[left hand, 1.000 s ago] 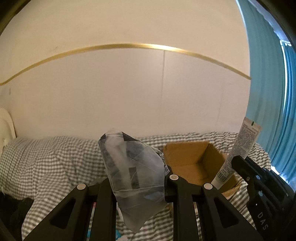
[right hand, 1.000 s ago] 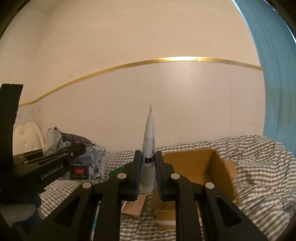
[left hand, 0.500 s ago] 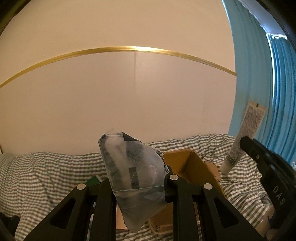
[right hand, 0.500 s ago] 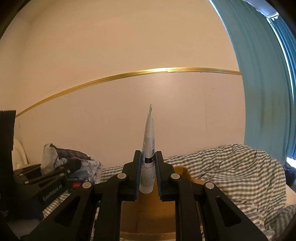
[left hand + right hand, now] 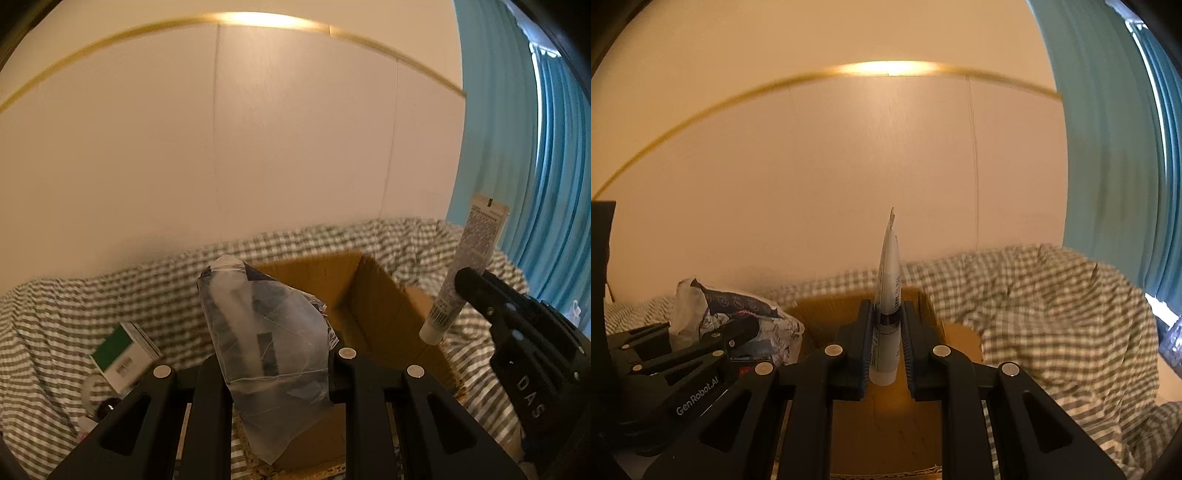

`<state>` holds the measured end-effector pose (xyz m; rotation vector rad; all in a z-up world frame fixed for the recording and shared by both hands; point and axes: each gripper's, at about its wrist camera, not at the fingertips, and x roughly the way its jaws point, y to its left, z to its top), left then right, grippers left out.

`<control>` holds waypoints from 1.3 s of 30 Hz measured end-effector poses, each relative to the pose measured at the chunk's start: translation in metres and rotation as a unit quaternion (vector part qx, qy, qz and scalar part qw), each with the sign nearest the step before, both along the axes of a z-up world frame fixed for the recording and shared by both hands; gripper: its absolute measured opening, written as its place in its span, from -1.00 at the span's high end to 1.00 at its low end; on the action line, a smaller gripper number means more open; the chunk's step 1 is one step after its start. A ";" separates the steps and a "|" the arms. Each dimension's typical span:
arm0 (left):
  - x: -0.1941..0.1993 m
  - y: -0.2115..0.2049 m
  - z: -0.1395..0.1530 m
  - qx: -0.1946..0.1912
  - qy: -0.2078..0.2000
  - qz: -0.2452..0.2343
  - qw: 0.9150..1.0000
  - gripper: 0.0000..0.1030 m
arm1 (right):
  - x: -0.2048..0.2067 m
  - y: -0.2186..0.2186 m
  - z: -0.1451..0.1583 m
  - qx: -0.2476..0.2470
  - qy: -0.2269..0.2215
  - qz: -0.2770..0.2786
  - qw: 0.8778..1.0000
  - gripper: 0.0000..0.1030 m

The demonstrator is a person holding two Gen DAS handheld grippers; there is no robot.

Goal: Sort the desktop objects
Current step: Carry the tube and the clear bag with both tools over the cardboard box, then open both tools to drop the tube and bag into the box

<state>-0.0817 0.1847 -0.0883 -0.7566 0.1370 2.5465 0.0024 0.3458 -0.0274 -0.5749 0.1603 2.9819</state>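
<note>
My left gripper is shut on a crumpled clear plastic packet with dark printing, held upright above the near rim of an open cardboard box. In the right wrist view my right gripper is shut on a white tube, cap end down, over the same cardboard box. The left wrist view shows that tube and the right gripper at the box's right side. The packet and the left gripper appear at the left of the right wrist view.
A green-and-white checked cloth covers the surface around the box. A green and white carton lies on it left of the box, with small items below it. A cream wall stands behind and a blue curtain hangs at the right.
Both grippers have carried their loads toward the box and sunk a little. The box now lies directly beneath both grippers. The green carton has come into the left wrist view.
</note>
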 end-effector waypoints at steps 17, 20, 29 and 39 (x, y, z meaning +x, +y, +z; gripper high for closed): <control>-0.036 0.041 -0.073 -0.042 -0.079 0.002 0.996 0.37 | -0.041 0.015 -0.069 -0.015 -0.111 -0.014 0.994 0.54; -0.034 0.033 -0.065 -0.033 -0.066 0.012 0.997 -0.18 | -0.038 0.017 -0.059 0.000 -0.087 -0.026 0.996 0.23; -0.016 -0.005 -0.024 0.009 -0.022 0.036 0.999 -0.65 | -0.014 0.011 -0.027 0.018 -0.026 -0.057 0.998 -0.02; 0.023 -0.047 0.029 0.012 0.045 0.093 0.995 -1.00 | 0.025 -0.009 0.020 0.014 0.050 -0.050 0.997 -0.81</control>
